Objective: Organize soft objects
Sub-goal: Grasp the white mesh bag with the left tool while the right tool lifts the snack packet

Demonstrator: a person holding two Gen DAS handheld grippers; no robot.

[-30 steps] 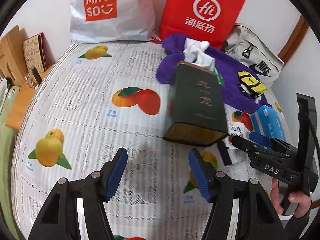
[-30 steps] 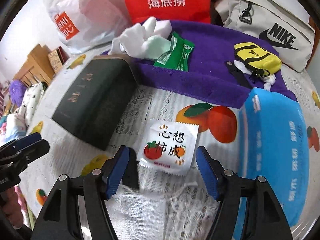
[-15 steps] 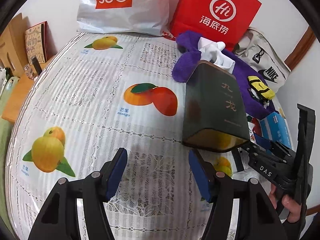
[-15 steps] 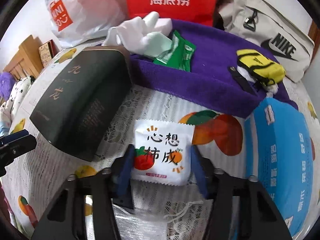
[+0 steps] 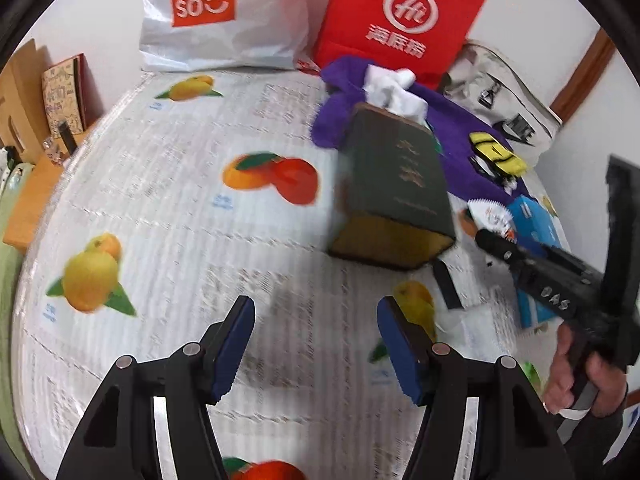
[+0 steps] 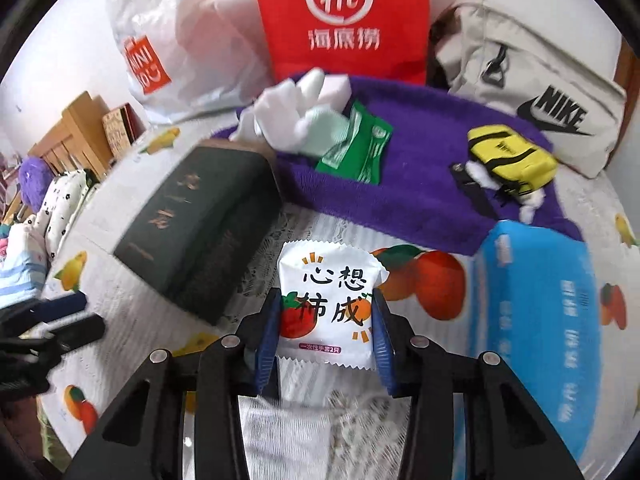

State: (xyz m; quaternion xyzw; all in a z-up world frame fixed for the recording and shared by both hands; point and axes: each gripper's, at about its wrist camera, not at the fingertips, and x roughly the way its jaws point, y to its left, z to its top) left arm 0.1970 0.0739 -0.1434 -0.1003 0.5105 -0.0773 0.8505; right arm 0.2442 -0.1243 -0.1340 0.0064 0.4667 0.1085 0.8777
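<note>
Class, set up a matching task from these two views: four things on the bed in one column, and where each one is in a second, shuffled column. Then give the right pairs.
Things
1. white packet
2. yellow pouch
3. blue pack
4. red bag

Places
A. upright against the wall
B. between the right tool's pads
C. on the purple towel
D. on the fruit-print sheet, right of the packet

Pairs: 1-B, 2-C, 3-D, 4-A
</note>
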